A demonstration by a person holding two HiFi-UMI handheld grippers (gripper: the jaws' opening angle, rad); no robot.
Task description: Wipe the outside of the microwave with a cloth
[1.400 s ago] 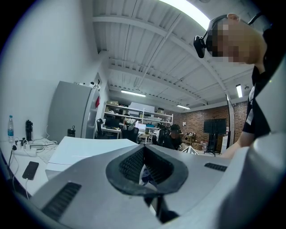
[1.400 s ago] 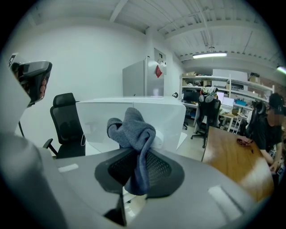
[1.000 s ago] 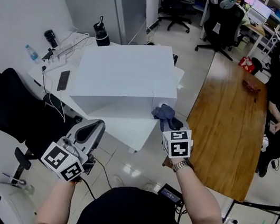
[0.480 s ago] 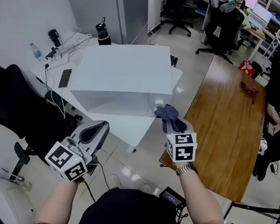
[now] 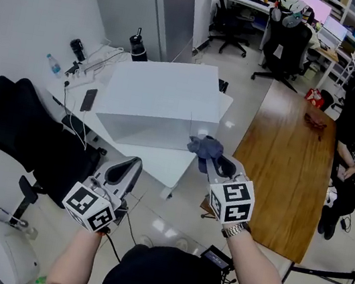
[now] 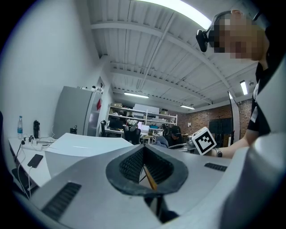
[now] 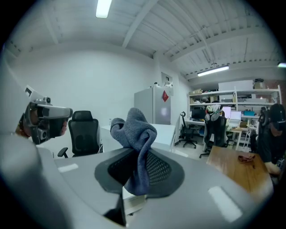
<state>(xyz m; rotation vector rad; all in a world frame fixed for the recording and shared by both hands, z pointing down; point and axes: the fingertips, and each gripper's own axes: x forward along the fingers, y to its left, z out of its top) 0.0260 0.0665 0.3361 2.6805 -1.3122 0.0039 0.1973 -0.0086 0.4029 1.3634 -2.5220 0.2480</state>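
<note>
Left tongs (image 6: 144, 152) closed, empty

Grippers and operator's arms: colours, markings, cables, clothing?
Both the left gripper and the right gripper have light grey moulded shells, each with a white cube of black square markers at the rear. The pads are black and mesh-textured. A thin black cable hangs below the left one. The person wears a black short-sleeved top and a metal wristwatch on the right wrist.

The microwave (image 5: 161, 98) sits on a table (image 5: 160, 163). A phone (image 5: 89, 99) lies on the table to its left and a flask (image 5: 138, 48) stands behind it. A wooden table (image 5: 289, 164) lies to the right, an office chair (image 5: 22, 138) to the left. The cloth (image 5: 205, 147), between the right gripper's (image 5: 213, 158) jaws, is at the microwave's near right corner. The left gripper (image 5: 129, 163) is before the table's near edge.
</note>
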